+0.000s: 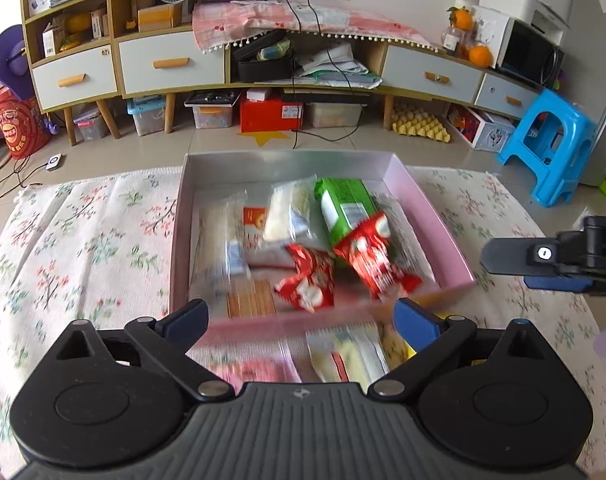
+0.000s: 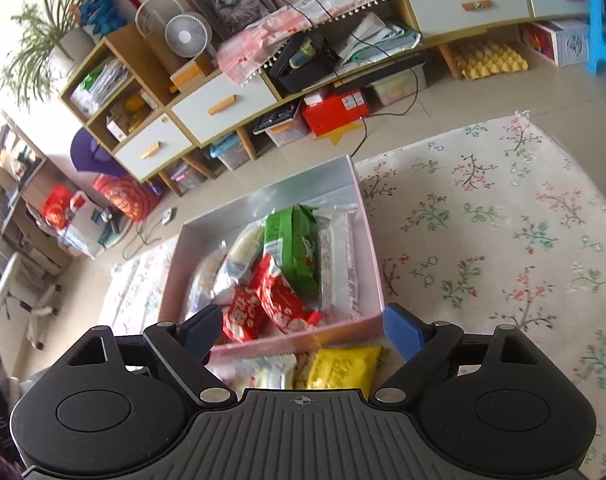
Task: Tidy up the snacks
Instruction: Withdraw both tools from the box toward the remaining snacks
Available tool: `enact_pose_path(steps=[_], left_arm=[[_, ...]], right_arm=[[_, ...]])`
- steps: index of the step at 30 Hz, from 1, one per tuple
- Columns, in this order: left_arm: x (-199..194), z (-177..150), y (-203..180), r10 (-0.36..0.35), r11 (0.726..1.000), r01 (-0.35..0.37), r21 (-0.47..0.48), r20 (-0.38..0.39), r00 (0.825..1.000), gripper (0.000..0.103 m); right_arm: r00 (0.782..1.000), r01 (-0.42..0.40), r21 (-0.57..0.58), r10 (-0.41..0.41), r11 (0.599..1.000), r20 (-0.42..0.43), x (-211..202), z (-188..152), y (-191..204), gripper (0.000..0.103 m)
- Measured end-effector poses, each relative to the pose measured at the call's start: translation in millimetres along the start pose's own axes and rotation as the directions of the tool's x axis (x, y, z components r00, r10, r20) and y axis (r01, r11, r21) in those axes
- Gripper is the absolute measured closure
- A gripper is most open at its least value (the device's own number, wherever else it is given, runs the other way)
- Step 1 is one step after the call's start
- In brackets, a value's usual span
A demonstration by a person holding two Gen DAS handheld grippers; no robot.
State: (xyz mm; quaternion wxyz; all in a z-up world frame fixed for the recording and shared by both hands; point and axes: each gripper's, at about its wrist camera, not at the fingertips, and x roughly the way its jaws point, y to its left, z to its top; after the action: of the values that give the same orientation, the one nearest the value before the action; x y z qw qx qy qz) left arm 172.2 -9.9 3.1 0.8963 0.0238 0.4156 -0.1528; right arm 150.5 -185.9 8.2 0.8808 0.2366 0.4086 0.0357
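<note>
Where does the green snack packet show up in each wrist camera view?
Left wrist: green packet right of centre, inside the pink box.
Right wrist: green packet at centre, in the same box.
Shared landmark: the red packets overlapping its near end.

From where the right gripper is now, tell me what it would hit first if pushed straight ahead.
Most likely the pink box: its near wall lies between the open right gripper fingertips, with the red snack packets just behind. Depth is unclear, so it might clear the wall and meet those first.
</note>
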Motion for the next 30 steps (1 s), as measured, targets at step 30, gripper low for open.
enact_pose_path(steps=[30], left_arm=[[-5, -81, -4, -0.012, 1.000, 0.012, 0.005, 0.010, 1.000, 0.002]], right_arm=[[0.981, 0.190, -0.375, -0.190, 0.907, 0.037, -3, -76, 0, 0.008]])
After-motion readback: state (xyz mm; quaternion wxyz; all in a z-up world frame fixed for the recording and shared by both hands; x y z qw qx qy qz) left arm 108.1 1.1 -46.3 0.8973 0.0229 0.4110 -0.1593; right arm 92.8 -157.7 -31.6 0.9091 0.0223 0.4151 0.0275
